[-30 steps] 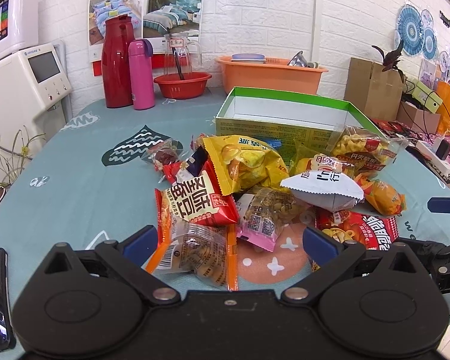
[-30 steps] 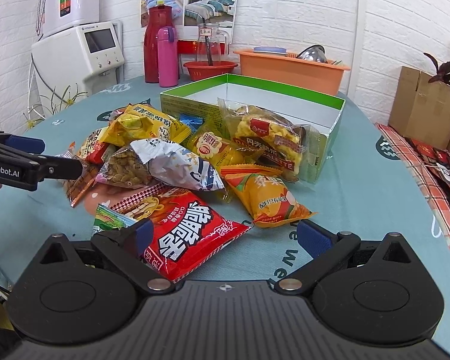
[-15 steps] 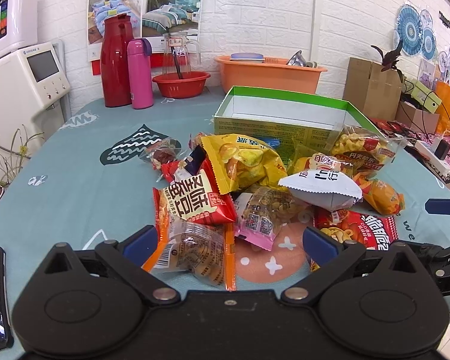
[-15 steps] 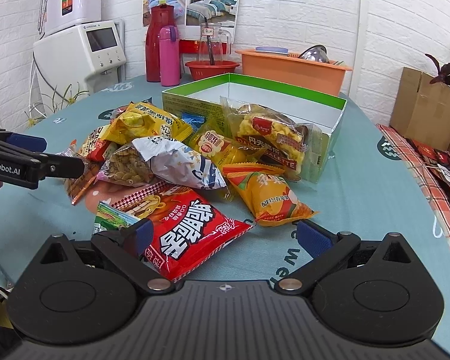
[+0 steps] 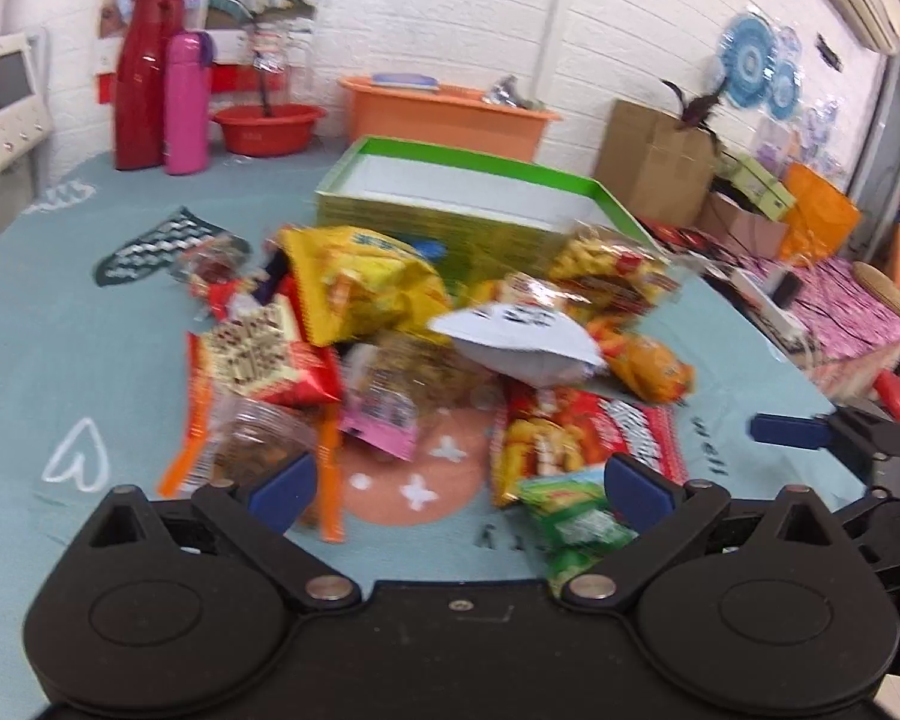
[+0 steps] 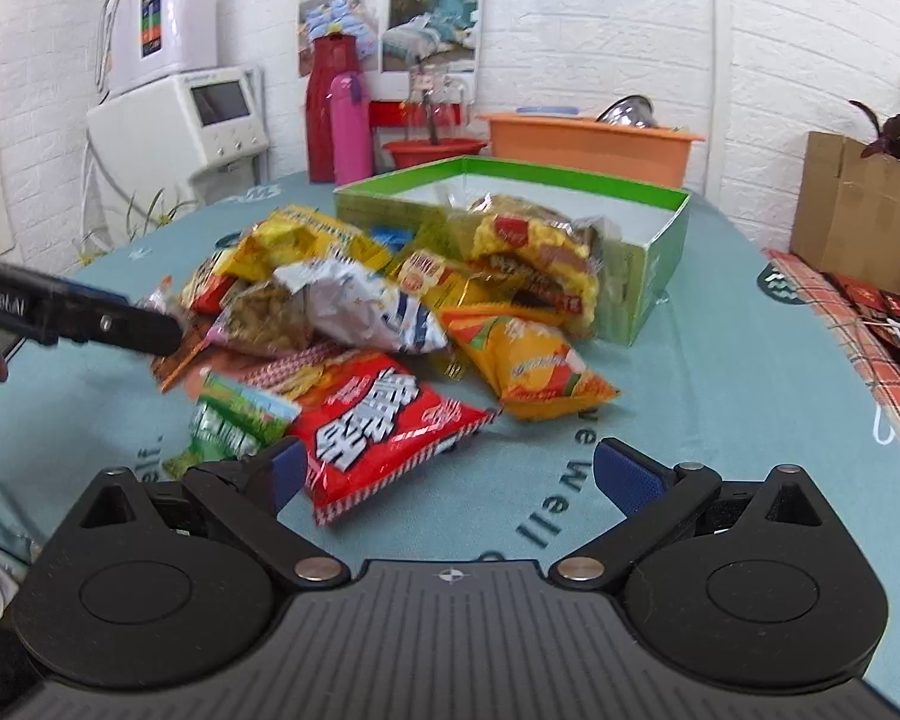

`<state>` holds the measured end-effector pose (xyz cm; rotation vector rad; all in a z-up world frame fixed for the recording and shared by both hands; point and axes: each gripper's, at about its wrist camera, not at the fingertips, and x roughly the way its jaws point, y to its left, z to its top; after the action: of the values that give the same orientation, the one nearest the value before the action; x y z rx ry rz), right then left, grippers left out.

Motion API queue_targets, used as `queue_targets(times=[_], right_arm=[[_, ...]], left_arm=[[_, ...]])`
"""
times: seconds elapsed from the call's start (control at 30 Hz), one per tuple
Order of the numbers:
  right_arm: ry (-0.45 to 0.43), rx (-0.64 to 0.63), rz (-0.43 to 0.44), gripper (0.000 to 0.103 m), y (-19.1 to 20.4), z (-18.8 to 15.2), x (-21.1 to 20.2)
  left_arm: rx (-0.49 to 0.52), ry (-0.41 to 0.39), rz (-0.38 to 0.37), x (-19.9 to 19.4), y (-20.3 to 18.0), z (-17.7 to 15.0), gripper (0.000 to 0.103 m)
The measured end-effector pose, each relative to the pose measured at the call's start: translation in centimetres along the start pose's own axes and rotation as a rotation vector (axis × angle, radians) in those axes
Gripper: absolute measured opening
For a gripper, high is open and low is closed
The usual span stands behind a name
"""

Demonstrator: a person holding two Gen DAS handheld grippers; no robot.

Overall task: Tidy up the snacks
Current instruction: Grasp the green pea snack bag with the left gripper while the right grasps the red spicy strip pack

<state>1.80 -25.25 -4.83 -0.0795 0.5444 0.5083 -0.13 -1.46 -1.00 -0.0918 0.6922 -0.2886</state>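
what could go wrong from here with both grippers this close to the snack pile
1. Both the left gripper and right gripper are open near the same red bag; they could collide reaching for it.
2. The bags overlap, so lifting one may drag the green bag or others along.
3. A clear bag leans on the box wall and could slide when neighbours move.

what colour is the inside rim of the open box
Bright green, clearest in the right wrist view: box.

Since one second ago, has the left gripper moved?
Yes. The left gripper has advanced toward the snack pile, measured against the green cardboard box in the right wrist view.
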Motion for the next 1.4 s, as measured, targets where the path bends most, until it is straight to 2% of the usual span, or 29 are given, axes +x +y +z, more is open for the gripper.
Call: queue_targets(times=[0.1, 0.17, 0.23, 0.3, 0.37, 0.4, 0.43, 0.47, 0.6, 0.67, 0.73, 0.8, 0.97, 1.0, 1.07, 1.23, 1.4], right_arm=[[0.009, -0.016, 0.055, 0.103, 0.3, -0.4, -0.4], [0.008, -0.04, 0.057, 0.103, 0.5, -0.7, -0.4], [0.016, -0.041, 0.028, 0.103, 0.2, -0.7, -0.1], [0.036, -0.015, 0.011, 0.103, -0.3, -0.7, 0.3], [0.04, 0.007, 0.018, 0.103, -0.8, -0.7, 0.3], [0.04, 0.009, 0.024, 0.103, -0.9, -0.7, 0.2], [0.038, 0.005, 0.027, 0.103, -0.9, -0.7, 0.2], [0.036, -0.005, 0.03, 0.103, -0.7, -0.7, 0.2], [0.024, -0.082, 0.075, 0.103, 0.2, 0.1, 0.6], [0.015, -0.14, 0.101, 0.103, 0.9, 0.8, 1.2], [0.014, -0.204, 0.124, 0.103, 1.6, 1.5, 2.3], [0.015, -0.267, 0.145, 0.103, 2.3, 2.0, 3.4], [0.049, -0.356, 0.164, 0.103, 3.0, 2.7, 6.0], [0.071, -0.34, 0.179, 0.103, 2.9, 2.7, 6.3], [0.096, -0.273, 0.203, 0.103, 2.5, 2.8, 5.9], [0.087, -0.31, 0.211, 0.103, 3.5, 2.0, 4.4], [0.107, -0.243, 0.217, 0.103, 3.4, 2.3, 5.1]], left_arm=[[0.022, 0.045, -0.095, 0.2, -1.3, -0.5, 0.103], [0.029, 0.072, -0.147, 0.6, -2.0, -0.8, 0.103], [0.028, 0.096, -0.15, 1.5, -2.6, -1.2, 0.084], [0.02, 0.113, -0.121, 2.5, -2.8, -1.4, 0.084], [0.025, 0.122, -0.106, 3.4, -2.8, -1.5, 0.073], [0.028, 0.137, -0.104, 3.7, -2.6, -1.5, 0.056], [0.023, 0.143, -0.109, 3.7, -2.3, -1.6, 0.047], [0.026, 0.142, -0.102, 3.6, -1.9, -1.5, 0.05], [-0.003, 0.131, -0.033, 2.7, 0.4, -1.3, 0.05], [-0.029, 0.113, -0.024, 2.0, 1.3, -1.2, 0.051], [-0.039, 0.094, -0.048, 1.3, 1.4, -1.2, 0.076], [-0.015, 0.086, -0.06, 0.9, 0.9, -1.4, 0.079], [0.009, 0.119, -0.058, 1.9, 0.8, -1.7, 0.073], [-0.001, 0.128, -0.064, 2.0, 1.1, -1.7, 0.07], [-0.012, 0.126, -0.076, 1.9, 1.5, -1.8, 0.069], [-0.012, 0.127, -0.089, 2.3, 1.3, -1.6, 0.074], [-0.001, 0.114, -0.084, 2.0, 1.3, -2.0, 0.062]])
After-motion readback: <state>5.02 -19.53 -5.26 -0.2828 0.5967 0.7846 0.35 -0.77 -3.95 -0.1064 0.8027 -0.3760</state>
